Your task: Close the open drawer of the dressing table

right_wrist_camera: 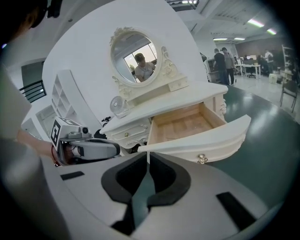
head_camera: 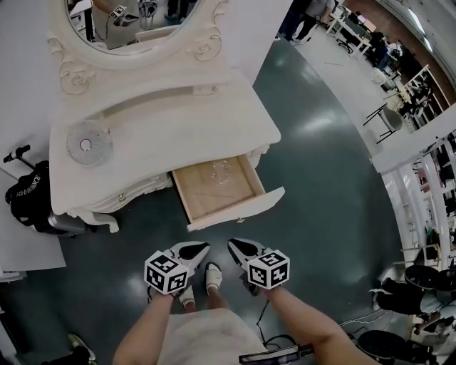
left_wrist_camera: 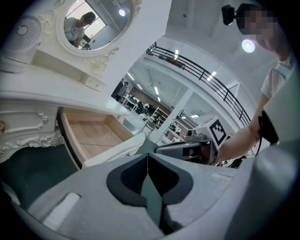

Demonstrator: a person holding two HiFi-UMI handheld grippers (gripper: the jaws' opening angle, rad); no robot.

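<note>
- Item, drawer (head_camera: 217, 187): is standing pulled well out of the white carved bench (head_camera: 164, 121), just above centre in the head view; its pale wooden inside is lying in plain sight and looks bare, apart from some glare.
- Item, drawer front (head_camera: 239, 208): is facing the person, angled toward the lower right; in the right gripper view its small metal knob (right_wrist_camera: 202, 159) is showing right of centre; nothing is touching either.
- Item, left tool (head_camera: 204, 247): is hovering low in the head view, below the drawer front and apart from it; its jaws are pressed together with nothing between them.
- Item, right tool (head_camera: 231, 243): is hovering just beside the left one, tips pointing up-frame toward the drawer; its jaws are likewise meeting, and it is carrying nothing.
- Item, surroundings: an oval mirror (head_camera: 135, 21) is standing at the top left; a small round fan (head_camera: 89, 142) is sitting on the bench top at the left; the dark green floor (head_camera: 320, 178) is filling the right half; the person's shoes (head_camera: 212, 274) are showing between the tools.
- Status, done: nothing of the closing is showing yet; the drawer is sitting out to what looks like its full travel.
- Status, left: contact with the drawer front is yet to be made; after that, judging by the layout, comes a push up-frame until the front is sitting flush with the bench apron; shut tips look suited to pushing rather than gripping.
</note>
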